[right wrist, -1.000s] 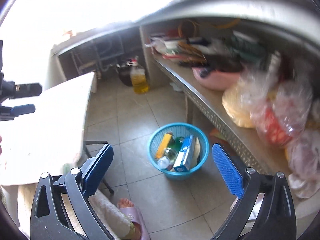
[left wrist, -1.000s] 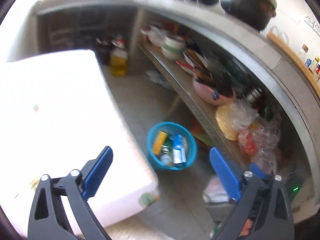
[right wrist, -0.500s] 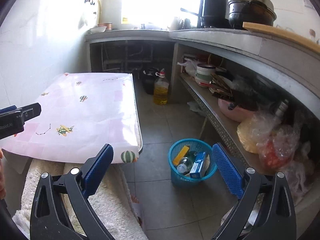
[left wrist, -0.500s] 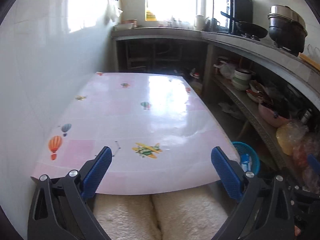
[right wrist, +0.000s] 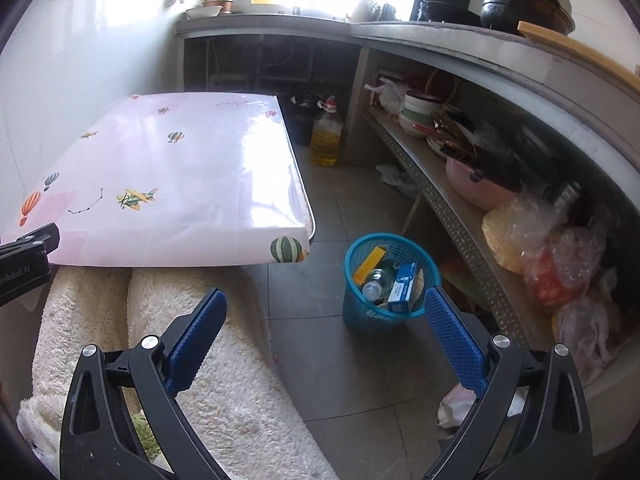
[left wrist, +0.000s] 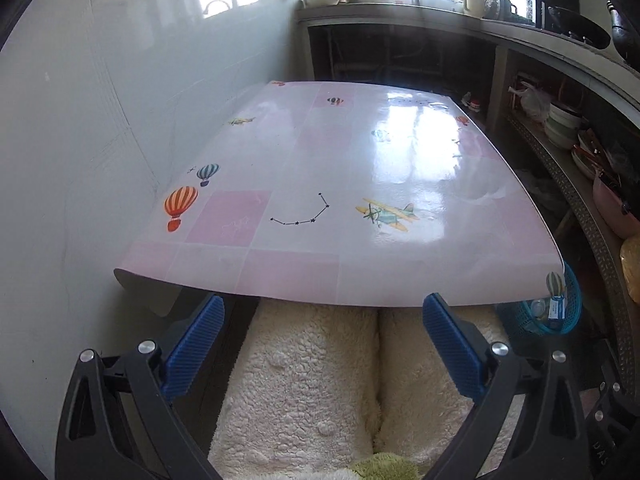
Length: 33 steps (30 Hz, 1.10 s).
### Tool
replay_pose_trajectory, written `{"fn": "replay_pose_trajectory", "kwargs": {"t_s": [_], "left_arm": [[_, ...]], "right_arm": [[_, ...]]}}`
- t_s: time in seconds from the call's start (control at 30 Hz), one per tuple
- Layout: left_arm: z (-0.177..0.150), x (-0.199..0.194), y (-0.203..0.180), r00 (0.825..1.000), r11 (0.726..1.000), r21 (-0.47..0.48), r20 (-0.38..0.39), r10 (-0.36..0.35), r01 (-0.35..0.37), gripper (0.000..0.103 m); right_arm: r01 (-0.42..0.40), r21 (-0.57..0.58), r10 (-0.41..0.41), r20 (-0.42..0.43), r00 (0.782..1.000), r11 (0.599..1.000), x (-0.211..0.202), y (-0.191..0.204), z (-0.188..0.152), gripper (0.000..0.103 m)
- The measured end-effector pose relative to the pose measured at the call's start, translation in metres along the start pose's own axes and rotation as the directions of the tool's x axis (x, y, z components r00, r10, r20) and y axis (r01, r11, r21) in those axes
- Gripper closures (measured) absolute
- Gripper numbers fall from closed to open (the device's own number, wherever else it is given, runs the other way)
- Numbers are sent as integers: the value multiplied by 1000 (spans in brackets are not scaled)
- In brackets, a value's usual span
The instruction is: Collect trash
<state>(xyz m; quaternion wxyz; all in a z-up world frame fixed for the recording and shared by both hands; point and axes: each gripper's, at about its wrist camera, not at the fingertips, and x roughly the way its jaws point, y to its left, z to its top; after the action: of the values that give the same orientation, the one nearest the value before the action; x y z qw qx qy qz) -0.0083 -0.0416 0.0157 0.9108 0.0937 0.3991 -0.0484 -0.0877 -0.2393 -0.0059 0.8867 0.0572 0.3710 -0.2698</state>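
A blue mesh trash basket [right wrist: 362, 312] stands on the tiled floor right of the table, holding a yellow packet [right wrist: 369, 260], a clear bottle [right wrist: 374, 284] and a blue-white box [right wrist: 403, 286]. Its rim [left wrist: 574, 300] peeks past the table corner in the left wrist view. My right gripper [right wrist: 326, 322] is open and empty, held above the floor near the basket. My left gripper [left wrist: 320, 326] is open and empty, low in front of the pink table [left wrist: 340, 184]. The table top bears only printed balloons and planes. The left gripper's body [right wrist: 24, 256] shows at the right wrist view's left edge.
Legs in cream fleece [left wrist: 312, 392] sit under the table's near edge. A white wall [left wrist: 80, 140] bounds the left. A metal shelf [right wrist: 452, 216] on the right carries bowls, a pink basin and plastic bags. An oil bottle [right wrist: 326, 136] and crumpled paper [right wrist: 394, 176] sit on the floor.
Both grippers swung up and away from the basket. The left now faces the table top instead of the floor, and the right has drawn back so the basket looks smaller.
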Motion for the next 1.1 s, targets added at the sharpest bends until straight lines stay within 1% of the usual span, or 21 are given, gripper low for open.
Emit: {"fn": "replay_pose_trajectory", "kwargs": {"t_s": [0.17, 0.4, 0.77, 1.1], "left_arm": [[-1, 0, -2, 1000, 1000, 0, -2, 28, -28, 6], [1, -3, -8, 999, 999, 19, 12, 43, -43, 6], [1, -5, -17, 999, 998, 51, 9, 46, -47, 6], [0, -3, -19, 999, 998, 53, -1, 45, -45, 6]], "right_arm": [[2, 9, -2, -13, 1000, 1000, 0, 2, -2, 8], [12, 45, -11, -30, 999, 999, 2, -5, -3, 8], [18, 83, -15, -35, 999, 996, 2, -13, -4, 8], [14, 93, -10, -38, 999, 996, 3, -16, -2, 8]]}}
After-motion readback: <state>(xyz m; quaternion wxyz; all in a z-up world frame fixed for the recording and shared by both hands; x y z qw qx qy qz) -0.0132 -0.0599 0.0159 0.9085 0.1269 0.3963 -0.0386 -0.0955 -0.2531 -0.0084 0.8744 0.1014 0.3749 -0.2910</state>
